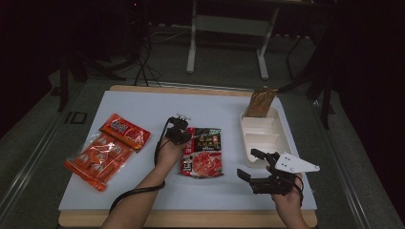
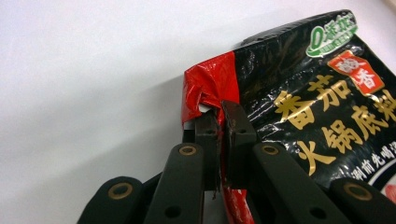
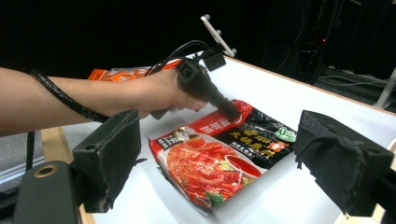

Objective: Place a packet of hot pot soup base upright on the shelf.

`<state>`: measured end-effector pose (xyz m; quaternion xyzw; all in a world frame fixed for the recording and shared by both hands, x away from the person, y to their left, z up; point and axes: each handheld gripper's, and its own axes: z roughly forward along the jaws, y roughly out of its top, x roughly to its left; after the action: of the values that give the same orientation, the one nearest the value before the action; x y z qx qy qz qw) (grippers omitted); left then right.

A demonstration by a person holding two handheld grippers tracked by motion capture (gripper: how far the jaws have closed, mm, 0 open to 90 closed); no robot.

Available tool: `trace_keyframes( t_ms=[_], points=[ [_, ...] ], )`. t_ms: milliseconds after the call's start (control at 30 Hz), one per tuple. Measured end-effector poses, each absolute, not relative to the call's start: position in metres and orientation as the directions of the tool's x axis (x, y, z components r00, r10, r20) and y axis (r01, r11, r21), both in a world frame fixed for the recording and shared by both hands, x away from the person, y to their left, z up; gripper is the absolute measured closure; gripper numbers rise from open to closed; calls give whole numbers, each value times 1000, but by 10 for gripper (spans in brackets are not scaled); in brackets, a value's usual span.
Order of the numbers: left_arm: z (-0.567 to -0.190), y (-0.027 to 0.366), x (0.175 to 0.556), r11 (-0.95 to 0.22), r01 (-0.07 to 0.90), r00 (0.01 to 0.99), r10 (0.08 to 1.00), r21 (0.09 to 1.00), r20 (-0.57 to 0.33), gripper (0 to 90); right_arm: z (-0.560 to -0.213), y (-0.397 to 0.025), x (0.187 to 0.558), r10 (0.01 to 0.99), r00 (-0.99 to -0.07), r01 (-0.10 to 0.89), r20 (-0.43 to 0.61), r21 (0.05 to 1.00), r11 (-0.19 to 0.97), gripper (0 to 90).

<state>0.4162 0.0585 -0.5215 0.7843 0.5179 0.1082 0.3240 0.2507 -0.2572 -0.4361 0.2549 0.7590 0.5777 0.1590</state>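
Pinching the top left corner of the hot pot soup base packet (image 1: 203,152) with my left gripper (image 1: 184,138); in the left gripper view the jaws stand nearly together on the crumpled red corner of the film, so the grip is on the seam edge only, not the filled body. The packet lies flat on the white table board (image 1: 143,107) at centre, just left of the white compartment tray (image 1: 286,138), which already has a brown packet (image 1: 260,102) leaning upright in its far end. My right gripper (image 1: 258,167) hovers near the tray's near end, jaws wide apart and holding nothing; its own view looks across the packet (image 3: 219,154) toward my left hand (image 3: 159,95). Judgement: the step in hand is lifting the packet by this corner to carry it to the tray. To do it well I should keep the pinch firm, raise slowly so the heavy contents hang below without tearing or slipping from the glossy film, and bring the right gripper under or onto the opposite edge for support if it swings. Two orange snack packs (image 1: 107,150) lie well apart at left, untouched.
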Motion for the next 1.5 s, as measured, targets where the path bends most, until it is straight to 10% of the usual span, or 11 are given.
trace_keyframes(
  t_ms=[1500],
  points=[
    [-445,56,335,-155,376,662,735,914,-148,887,-426,-260,249,639,-766,237,72,956,176,131]
  ],
)
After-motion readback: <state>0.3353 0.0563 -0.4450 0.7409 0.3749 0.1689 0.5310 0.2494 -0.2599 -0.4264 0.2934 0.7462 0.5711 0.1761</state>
